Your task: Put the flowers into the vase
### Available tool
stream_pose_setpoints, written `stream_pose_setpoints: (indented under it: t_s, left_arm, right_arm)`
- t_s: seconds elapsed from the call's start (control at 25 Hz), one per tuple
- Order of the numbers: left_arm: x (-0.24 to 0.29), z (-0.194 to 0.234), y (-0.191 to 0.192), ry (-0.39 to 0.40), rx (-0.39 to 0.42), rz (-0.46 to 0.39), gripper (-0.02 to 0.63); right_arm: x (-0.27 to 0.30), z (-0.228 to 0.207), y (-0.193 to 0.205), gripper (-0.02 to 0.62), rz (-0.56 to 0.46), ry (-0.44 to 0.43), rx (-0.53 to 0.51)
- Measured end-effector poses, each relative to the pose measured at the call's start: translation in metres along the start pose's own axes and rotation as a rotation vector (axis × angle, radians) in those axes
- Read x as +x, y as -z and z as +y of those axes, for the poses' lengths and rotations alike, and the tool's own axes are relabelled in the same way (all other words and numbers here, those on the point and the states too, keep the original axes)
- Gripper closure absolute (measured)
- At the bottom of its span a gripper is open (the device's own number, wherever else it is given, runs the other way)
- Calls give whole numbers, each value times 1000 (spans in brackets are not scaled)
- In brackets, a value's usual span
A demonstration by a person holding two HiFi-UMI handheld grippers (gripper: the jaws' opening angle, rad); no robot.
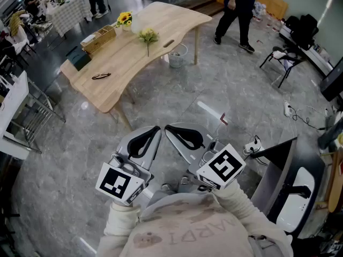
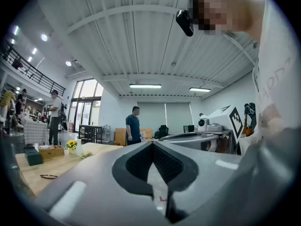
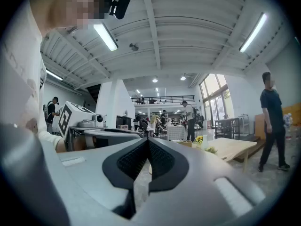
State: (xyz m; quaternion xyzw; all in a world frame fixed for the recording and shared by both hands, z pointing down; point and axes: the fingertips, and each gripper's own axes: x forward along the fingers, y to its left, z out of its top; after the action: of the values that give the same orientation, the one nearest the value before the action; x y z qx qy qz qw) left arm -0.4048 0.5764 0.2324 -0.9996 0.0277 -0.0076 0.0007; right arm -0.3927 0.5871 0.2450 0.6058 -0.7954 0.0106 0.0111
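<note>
Not started: you stand well apart from the table point(image 1: 128, 58).
Your left gripper point(image 1: 153, 132) and right gripper point(image 1: 171, 131) are closed, empty; next, approach the loose flower point(image 1: 148, 35).

A grey, glossy stone floor point(image 1: 177, 106) fills most of the head view. At the upper left stands a pale wooden worktop point(image 1: 128, 58) with a curved outline, and a small bin point(image 1: 177, 55) sits beneath its far end. A table with a checked cloth point(image 1: 69, 9) is in the top left corner, and a metal rack point(image 1: 32, 116) stands at the left edge. At the upper right is a black folding chair point(image 1: 284, 63); a power strip point(image 1: 288, 110) with cables lies on the floor below it. A person point(image 1: 238, 15) walks at the top. Overhead, a white ribbed ceiling point(image 2: 141, 41) carries strip lights point(image 2: 145, 85). Tall windows point(image 2: 87, 102) brighten the far wall, and a railed balcony point(image 2: 28, 69) runs along the upper left.
</note>
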Motion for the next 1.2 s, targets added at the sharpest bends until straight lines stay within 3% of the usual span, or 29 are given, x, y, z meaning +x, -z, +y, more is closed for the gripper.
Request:
stream_pose_setpoints:
  t_s: [1.2]
  left_arm:
    - [-30,18,-1,45,-1,-21,606]
  right_arm:
    - [21,29,2,571,20,48,-19]
